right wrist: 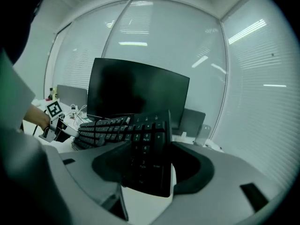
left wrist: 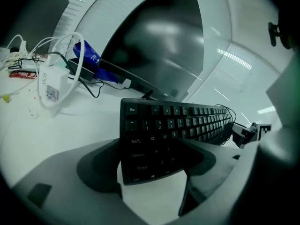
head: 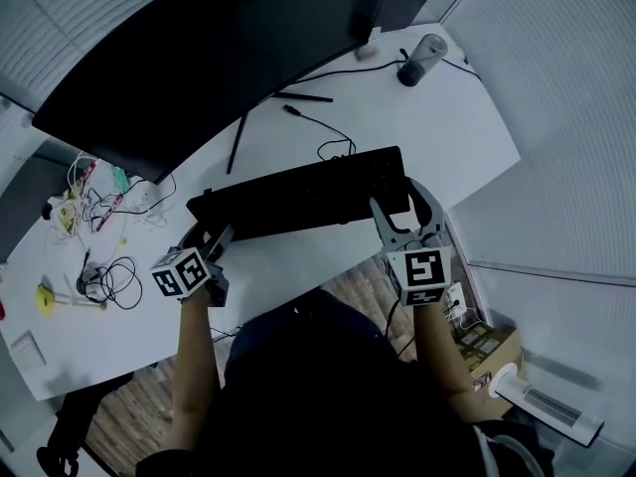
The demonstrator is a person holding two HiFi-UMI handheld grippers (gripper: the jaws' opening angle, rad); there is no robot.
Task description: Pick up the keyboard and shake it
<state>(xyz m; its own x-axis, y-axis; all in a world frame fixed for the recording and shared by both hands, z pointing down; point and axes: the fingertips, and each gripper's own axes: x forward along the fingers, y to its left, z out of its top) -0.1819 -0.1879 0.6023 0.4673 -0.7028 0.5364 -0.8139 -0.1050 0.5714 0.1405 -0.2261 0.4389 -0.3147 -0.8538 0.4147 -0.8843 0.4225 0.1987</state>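
Presently both tongs are clamped on the keyboard (head: 298,195), one at each short end.

Left gripper (head: 212,238): in the left gripper view its jaws stand narrowly apart, closed onto the keyboard's (left wrist: 178,125) Esc-to-Ctrl end. One pad lies across the key face by the lower letter rows; the other sits behind the board at 9 o'clock. The left gripper (left wrist: 154,158) touches nothing else.

Right gripper (head: 397,202): in the right gripper view the jaws are likewise narrowly parted and grip the numeric-pad end of the keyboard (right wrist: 122,130). The right gripper (right wrist: 147,165) has one pad on each side of the board, with the Enter corner nearest the camera.

Keyboard: black, full-size, matte, legends white. In the head view it lies across the middle of the white desk (head: 457,137), its right end tipped toward 1 o'clock. Its black cable (head: 328,137) runs off toward 12 o'clock. Whether it is clear of the desk surface cannot be told.

Surroundings: a dark monitor (head: 219,48) stands at 11 o'clock of the keyboard, a grey cylindrical container (head: 422,58) at 1 o'clock, and loose cables (head: 109,276) at 9 o'clock.
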